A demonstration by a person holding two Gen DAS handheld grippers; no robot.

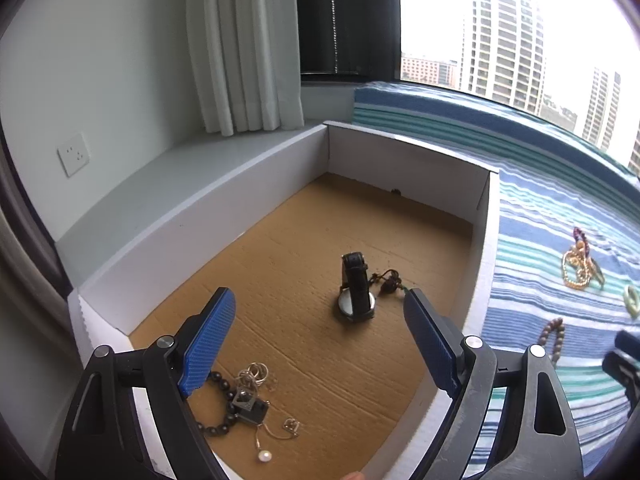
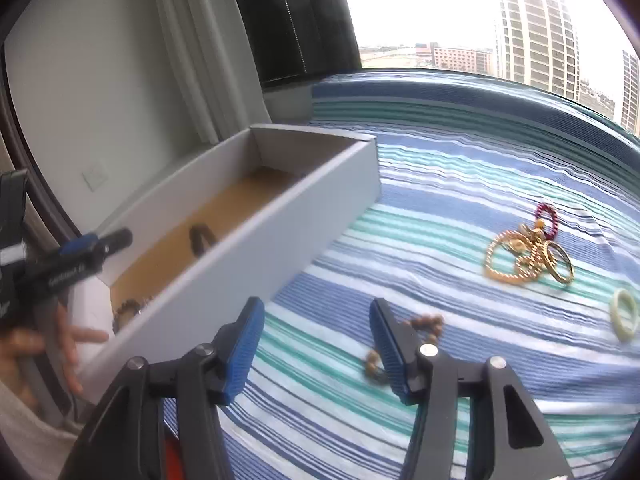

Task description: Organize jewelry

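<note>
Black watch upright in box

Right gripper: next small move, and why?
Probably ease the right gripper sideways and down to straddle the brown bead bracelet. It's open and holds nothing; the bracelet lies on the striped cloth just beyond its right finger, still outside the box.

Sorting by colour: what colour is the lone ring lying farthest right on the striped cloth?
Pale green ring, clearest in the right wrist view.
</note>
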